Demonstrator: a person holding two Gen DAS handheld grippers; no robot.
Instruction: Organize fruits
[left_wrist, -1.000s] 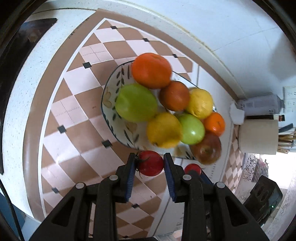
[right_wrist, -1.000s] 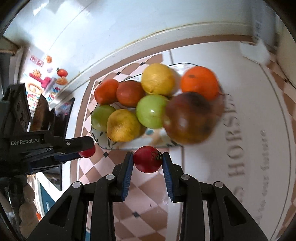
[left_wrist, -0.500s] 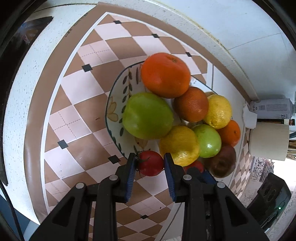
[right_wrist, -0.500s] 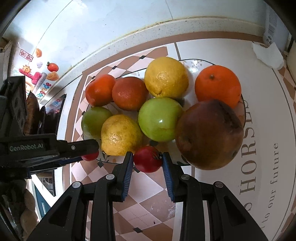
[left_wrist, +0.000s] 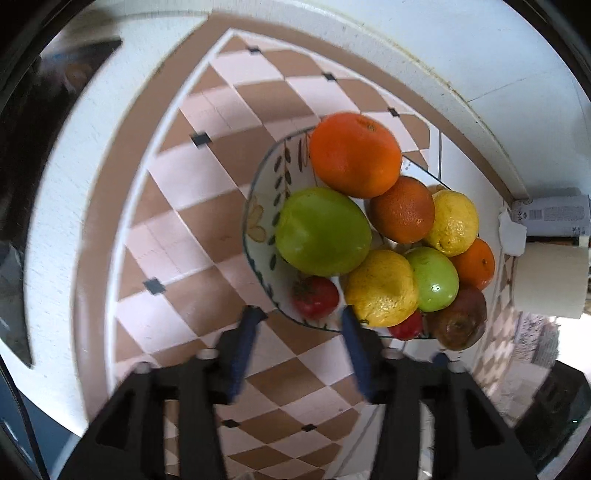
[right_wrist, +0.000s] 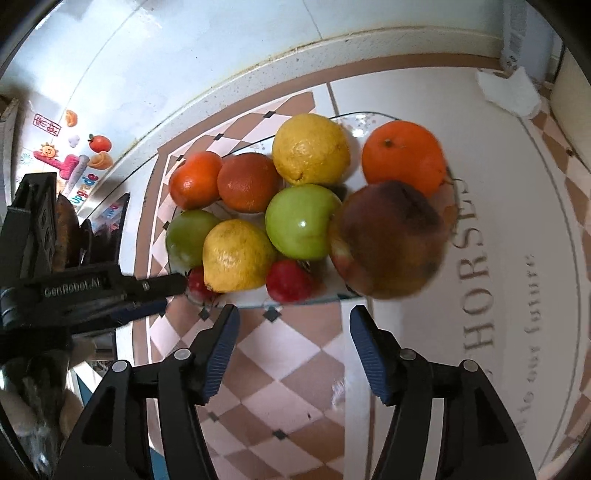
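Note:
A patterned glass fruit plate (left_wrist: 258, 206) (right_wrist: 314, 297) holds oranges, lemons, green apples and a bruised red apple (right_wrist: 388, 243). A small red tomato (left_wrist: 314, 297) lies in the plate's near edge, just beyond my open, empty left gripper (left_wrist: 299, 325). A second red tomato (right_wrist: 289, 280) lies at the plate's front edge, just beyond my open, empty right gripper (right_wrist: 291, 325). The left gripper's fingers (right_wrist: 155, 286) show in the right wrist view beside the first tomato (right_wrist: 197, 282). The second tomato also shows in the left wrist view (left_wrist: 406, 326).
The plate stands on a brown and pink checked mat (left_wrist: 207, 236) on a white counter against a white wall. A paper roll (left_wrist: 550, 278) and a grey packet (left_wrist: 554, 216) stand at the right. A crumpled tissue (right_wrist: 509, 90) lies behind the plate.
Both grippers have opened and let go of their tomatoes, which now lie in the plate's front edge. Both grippers have drawn back a little.

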